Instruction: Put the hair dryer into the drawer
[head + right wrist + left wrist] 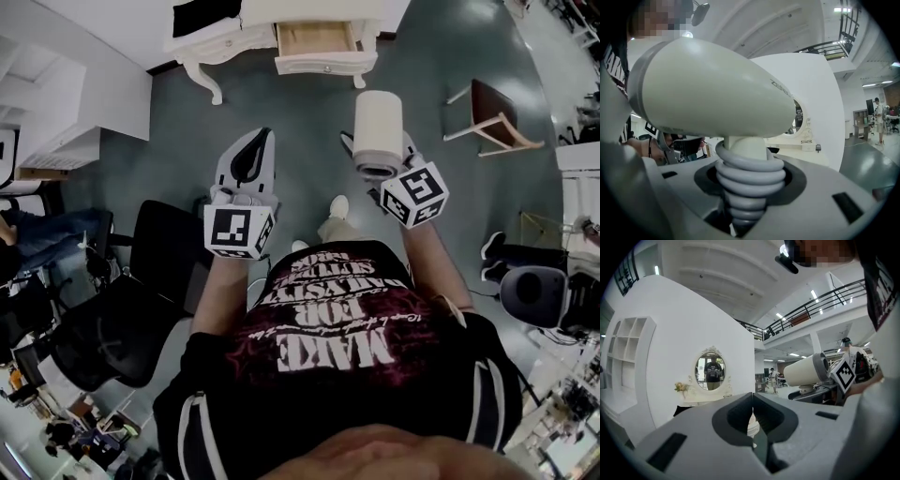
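The cream hair dryer point(378, 131) stands upright in my right gripper point(382, 161), barrel across the top. In the right gripper view its handle, wound with grey cord point(749, 180), sits between the jaws, which are shut on it, under the big barrel point(717, 89). My left gripper point(253, 142) is held beside it at the left, shut and empty, its pads point(740, 413) meeting. The white dressing table point(230, 36) stands ahead across the floor, its wooden drawer point(317, 39) pulled open. The left gripper view also shows the dryer point(806, 372) to its right.
A wooden chair point(494, 114) stands at the right of the grey floor. Black office chairs point(112, 323) crowd the left, near a white shelf unit point(66, 141). An oval mirror point(710, 370) tops the dressing table against a white wall.
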Available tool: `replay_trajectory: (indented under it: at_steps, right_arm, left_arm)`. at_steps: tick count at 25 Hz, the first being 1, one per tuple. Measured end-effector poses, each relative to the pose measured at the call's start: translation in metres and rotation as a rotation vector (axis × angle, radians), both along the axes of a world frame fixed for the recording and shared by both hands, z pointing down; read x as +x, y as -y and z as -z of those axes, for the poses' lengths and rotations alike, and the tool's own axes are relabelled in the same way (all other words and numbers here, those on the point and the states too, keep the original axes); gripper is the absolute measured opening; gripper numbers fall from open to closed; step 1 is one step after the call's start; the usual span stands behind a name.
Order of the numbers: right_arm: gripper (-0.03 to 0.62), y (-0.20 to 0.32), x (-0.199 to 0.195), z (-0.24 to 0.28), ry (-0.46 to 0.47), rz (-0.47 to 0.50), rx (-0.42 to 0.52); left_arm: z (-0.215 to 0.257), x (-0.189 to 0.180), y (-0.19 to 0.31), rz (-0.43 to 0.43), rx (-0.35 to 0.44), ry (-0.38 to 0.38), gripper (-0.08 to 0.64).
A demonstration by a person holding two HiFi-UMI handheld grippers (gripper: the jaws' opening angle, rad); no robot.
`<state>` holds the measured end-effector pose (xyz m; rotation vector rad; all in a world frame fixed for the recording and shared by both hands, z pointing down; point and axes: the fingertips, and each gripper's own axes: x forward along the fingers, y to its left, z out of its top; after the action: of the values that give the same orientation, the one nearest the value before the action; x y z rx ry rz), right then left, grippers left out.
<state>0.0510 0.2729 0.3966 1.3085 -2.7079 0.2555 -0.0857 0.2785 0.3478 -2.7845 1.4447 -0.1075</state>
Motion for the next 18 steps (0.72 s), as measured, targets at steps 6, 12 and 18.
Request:
replay_trajectory:
  at_steps: [6, 12, 18]
  right_arm:
    - [0.204, 0.038, 0.019, 0.008, 0.022, 0.005, 0.008]
    - [0.206, 0.078, 0.033, 0.017, 0.057, 0.016, 0.013]
    - [0.206, 0.106, 0.039, 0.018, 0.074, 0.035, 0.006]
  left_arm:
    - [0.030, 0.072, 0.004, -0.203, 0.015, -0.059, 0.006]
    - [0.046, 0.121, 0.018, -0.306, -0.006, -0.063, 0.012]
    - [0.049, 0.146, 0.029, -0.373, -0.042, -0.045, 0.078]
